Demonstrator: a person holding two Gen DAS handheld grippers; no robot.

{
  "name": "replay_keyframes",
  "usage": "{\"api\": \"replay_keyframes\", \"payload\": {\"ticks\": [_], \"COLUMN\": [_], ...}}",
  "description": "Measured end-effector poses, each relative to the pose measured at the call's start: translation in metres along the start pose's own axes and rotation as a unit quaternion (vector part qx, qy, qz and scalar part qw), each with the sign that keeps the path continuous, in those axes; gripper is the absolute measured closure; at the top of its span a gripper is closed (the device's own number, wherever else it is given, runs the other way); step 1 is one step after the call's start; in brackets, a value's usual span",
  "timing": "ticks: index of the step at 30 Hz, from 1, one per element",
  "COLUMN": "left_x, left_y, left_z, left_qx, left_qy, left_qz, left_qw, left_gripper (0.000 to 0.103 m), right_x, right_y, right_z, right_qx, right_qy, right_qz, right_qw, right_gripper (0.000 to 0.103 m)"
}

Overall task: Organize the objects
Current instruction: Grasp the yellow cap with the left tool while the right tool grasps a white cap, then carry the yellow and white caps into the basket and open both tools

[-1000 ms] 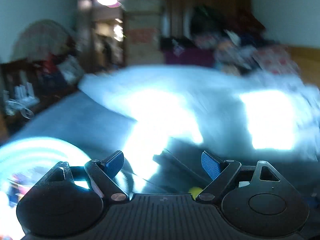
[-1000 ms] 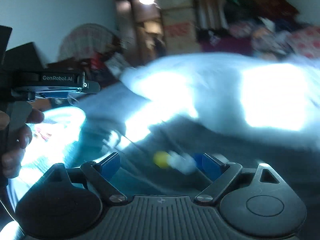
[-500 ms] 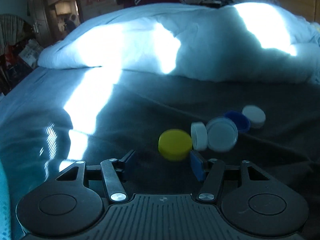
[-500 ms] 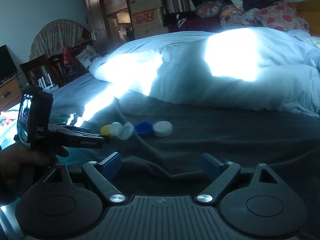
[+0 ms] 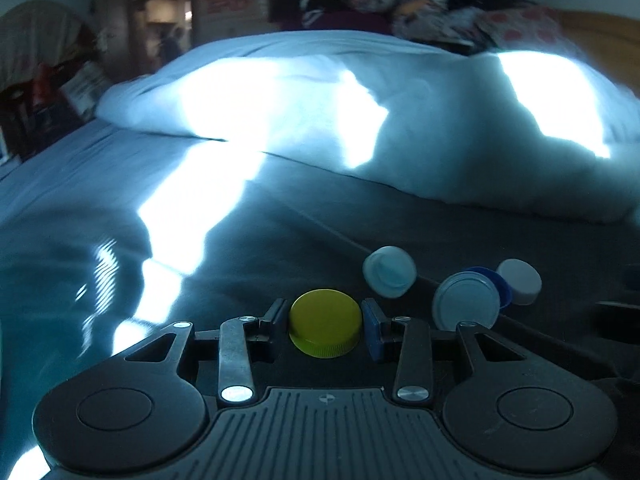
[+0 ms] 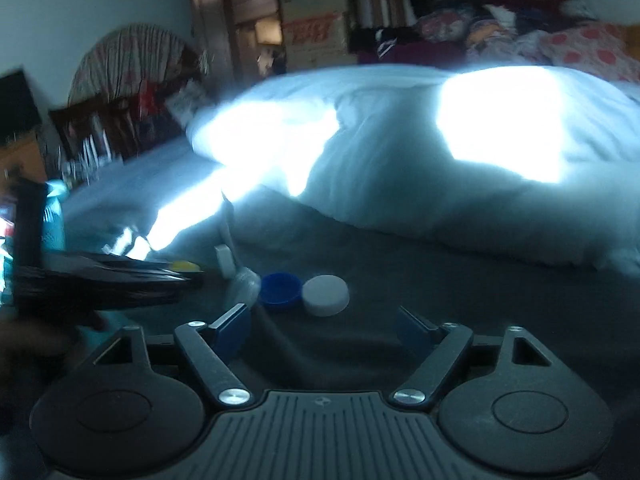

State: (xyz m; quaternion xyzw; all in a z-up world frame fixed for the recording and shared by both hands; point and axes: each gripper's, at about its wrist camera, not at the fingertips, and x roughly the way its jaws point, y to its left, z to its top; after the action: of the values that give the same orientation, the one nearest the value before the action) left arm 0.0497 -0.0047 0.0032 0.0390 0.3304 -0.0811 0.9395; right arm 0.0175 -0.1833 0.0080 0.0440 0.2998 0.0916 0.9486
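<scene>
Since half a second ago your left gripper [image 5: 325, 326] has narrowed onto the yellow bottle cap [image 5: 325, 328], which now sits squarely between the two pads instead of just ahead of them. You hold it by its ribbed sides, flat face up, pads touching or all but touching both edges (looks like a firm pinch, judged from the snug fit). That edge grip probably suits a lift straight off the dark blanket [image 5: 280, 240].

Your right gripper [image 6: 324, 328] stays wide and holds nothing, hovering low just short of the blue cap [image 6: 280, 286] and the white cap [image 6: 325, 294], which touch each other on the blanket. Likely you're lining up for one of them next.

Left view: a white cap on edge [image 5: 389, 271] stands tilted just past the yellow one; a pale lid [image 5: 466, 306] leans against the blue cap nearby. Behind all this lies the white duvet [image 5: 360, 112].
</scene>
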Motion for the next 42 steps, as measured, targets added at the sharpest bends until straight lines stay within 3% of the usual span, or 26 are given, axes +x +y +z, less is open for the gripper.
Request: {"api": "replay_keyframes", "payload": {"ticks": [3,9,12,13,19,25,34,42], "left_x": [-0.009,-0.012,-0.018,-0.021,-0.051,-0.098,-0.172,-0.221], "left_y": [0.002,-0.005,-0.008,-0.008,-0.004,0.010,0.056,0.113], "left_z": [-0.001,0.007,0.012,0.014,0.034,0.059,0.077,0.072], "left_qx": [-0.007,-0.007,-0.009,-0.007,-0.010,-0.028,-0.068,-0.110], "left_qy": [-0.002,-0.004,-0.004,-0.006,-0.023,-0.046,-0.084,-0.104], "left_qz": [0.000,-0.008,-0.005,0.001,0.039,0.077,0.133,0.185], "left_qw": [1.0000,0.9999,0.9999,1.0000,0.9989,0.9956,0.9853,0.9711], "left_gripper": [0.063,0.063,0.063,0.063,0.063,0.063,0.063,0.063], "right_x": [0.034,0.075,0.082,0.080,0.042,-0.010,-0.067,-0.092], "right_y": [-0.002,0.009,0.009,0.009,0.003,0.021,0.114,0.204], "right_z": [0.008,0.021,0.017,0.017,0.015,0.044,0.114,0.155], "right_qx": [-0.012,-0.055,-0.052,-0.051,-0.024,-0.017,-0.073,-0.117], "right_qy": [0.023,0.042,0.050,0.047,0.016,-0.031,-0.107,-0.129], "right_qz": [0.000,0.005,0.016,0.015,0.012,0.027,0.103,0.165], "right_qw": [1.000,0.998,0.997,0.997,1.000,0.999,0.986,0.971], "right_gripper": [0.035,0.038,0.056,0.063,0.062,0.062,0.062,0.062]}}
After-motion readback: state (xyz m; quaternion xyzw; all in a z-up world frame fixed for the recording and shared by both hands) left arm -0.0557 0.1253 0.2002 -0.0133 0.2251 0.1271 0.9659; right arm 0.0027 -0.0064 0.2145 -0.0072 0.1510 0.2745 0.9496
